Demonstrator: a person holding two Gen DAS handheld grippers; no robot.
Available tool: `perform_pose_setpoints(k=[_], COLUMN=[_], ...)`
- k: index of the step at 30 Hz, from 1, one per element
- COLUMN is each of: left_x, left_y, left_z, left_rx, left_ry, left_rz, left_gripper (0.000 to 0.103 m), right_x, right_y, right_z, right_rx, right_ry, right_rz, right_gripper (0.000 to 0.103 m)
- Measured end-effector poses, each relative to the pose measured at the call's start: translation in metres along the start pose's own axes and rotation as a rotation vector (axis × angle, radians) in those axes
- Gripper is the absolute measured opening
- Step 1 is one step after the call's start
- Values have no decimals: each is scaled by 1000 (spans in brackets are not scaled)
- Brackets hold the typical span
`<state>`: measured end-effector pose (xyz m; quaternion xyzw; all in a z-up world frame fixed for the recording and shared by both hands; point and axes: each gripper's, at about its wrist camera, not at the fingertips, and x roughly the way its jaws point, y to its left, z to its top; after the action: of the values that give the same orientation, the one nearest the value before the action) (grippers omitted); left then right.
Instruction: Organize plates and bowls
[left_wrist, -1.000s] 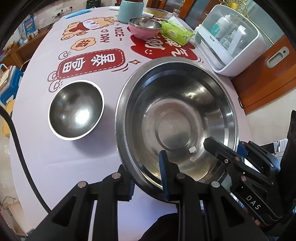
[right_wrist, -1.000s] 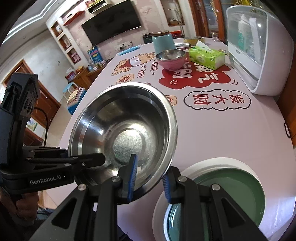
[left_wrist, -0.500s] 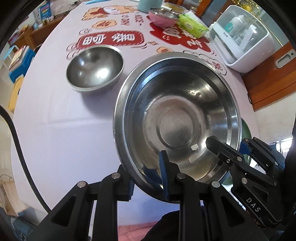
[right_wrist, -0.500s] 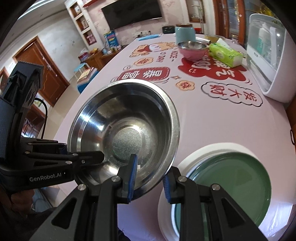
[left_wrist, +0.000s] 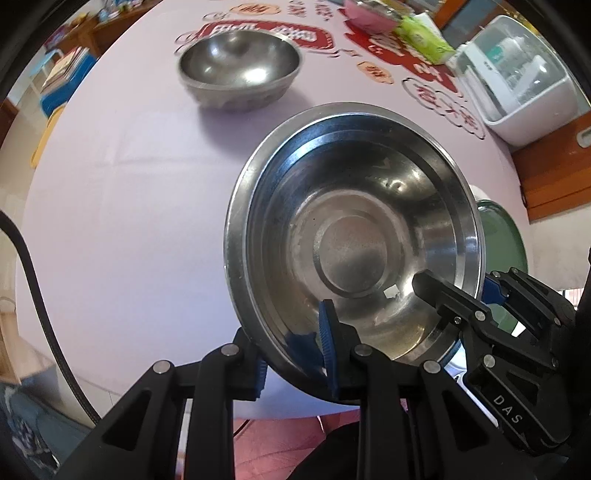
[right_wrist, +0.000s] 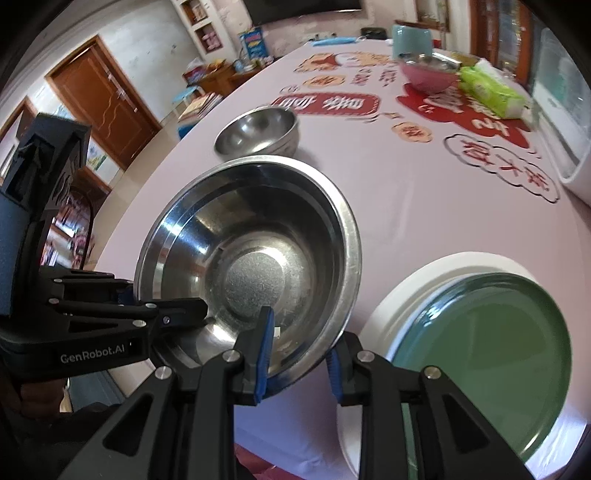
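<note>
A large steel basin (left_wrist: 354, 236) is held above the table's near edge, tilted toward me. My left gripper (left_wrist: 295, 354) is shut on its near rim. My right gripper (right_wrist: 299, 354) is shut on the rim at its other side; it also shows in the left wrist view (left_wrist: 491, 295). The basin also shows in the right wrist view (right_wrist: 255, 262). A smaller steel bowl (left_wrist: 240, 70) stands on the table beyond it, apart. A green plate (right_wrist: 487, 350) lies on a white plate (right_wrist: 402, 291) to the basin's right.
A pink bowl with a steel bowl inside (right_wrist: 428, 74), a green tissue pack (right_wrist: 491, 88), a teal canister (right_wrist: 412, 37) and a white lidded box (left_wrist: 517, 85) stand at the far side. The table (left_wrist: 110, 206) has a lilac printed cloth.
Both grippers have drawn the basin back toward the near table edge, away from the small steel bowl. The basin now tilts more toward me.
</note>
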<state>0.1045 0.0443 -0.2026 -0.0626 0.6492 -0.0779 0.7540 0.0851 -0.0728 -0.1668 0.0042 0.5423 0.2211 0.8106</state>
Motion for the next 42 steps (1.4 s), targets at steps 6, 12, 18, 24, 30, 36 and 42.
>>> perform_pose_setpoints(k=[6,12,18,24,30,36,42], left_x=[11,17,25,34,41,40,35], left_y=[14,25,25,14,1,4,4], left_z=[-9,-17,-16,-9,4,5,11], left_rx=[-42,-48,-31,-13,5,0,-8], left_ry=[27,52,69,75,66,69,56], left_rz=[14,22,23,19,16,13,9], left_gripper=[23,25,28,30,33,35,51], right_x=[14,25,29,29,28,25,21], right_y=[9,15,15,12,13,8,5], right_z=[-2,-3,-4,-4,-3,1,8], right_rx=[-38,-58,-44,-31,-34,-28,-29], right_ry=[45,76,88,82,79,73,67], right_rz=[17,18,6,-10,-20,-31,-46], right_gripper=[29,33,33,34,41,43,51])
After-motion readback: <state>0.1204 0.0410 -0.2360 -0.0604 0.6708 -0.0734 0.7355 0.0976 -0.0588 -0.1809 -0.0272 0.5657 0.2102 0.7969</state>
